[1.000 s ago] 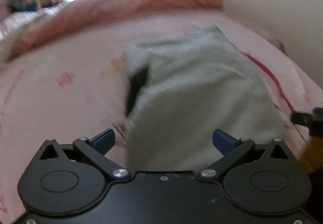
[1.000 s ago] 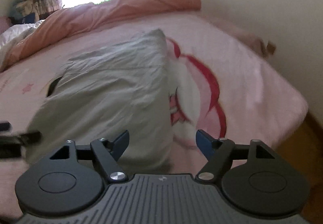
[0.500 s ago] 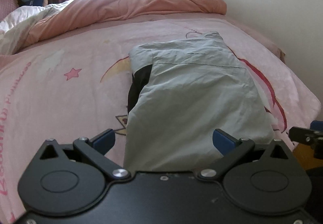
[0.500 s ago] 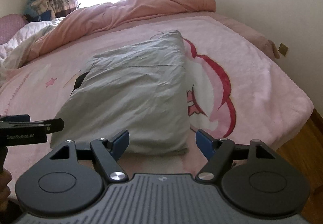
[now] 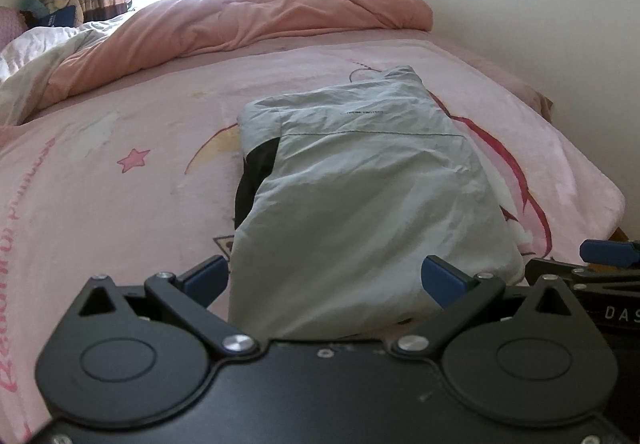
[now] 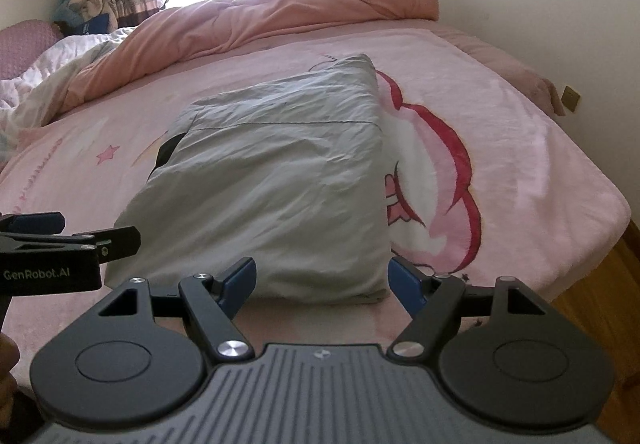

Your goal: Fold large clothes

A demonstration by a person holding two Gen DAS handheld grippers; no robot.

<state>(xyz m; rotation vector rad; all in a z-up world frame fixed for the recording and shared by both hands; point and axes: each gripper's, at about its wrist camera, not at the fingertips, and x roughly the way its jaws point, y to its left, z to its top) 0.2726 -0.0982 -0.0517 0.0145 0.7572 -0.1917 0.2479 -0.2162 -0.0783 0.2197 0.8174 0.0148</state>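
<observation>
Jacket (image 5: 360, 196), pale grey with a dark lining showing at its left side, lies folded into a compact rectangle near the bed's (image 5: 120, 212) front right corner, its near edge just short of the front edge. Both tools hover at that near edge holding nothing: the left gripper (image 5: 326, 280) has its jaws spread wide over the fabric, and the right gripper (image 6: 322, 280) has its jaws equally wide, level with the bundle's near right corner. Folding looks nearly finished; this seems a pause to inspect. Any next move would call for 1 last halving, each gripper pinching a near corner, or tidying the lining
</observation>
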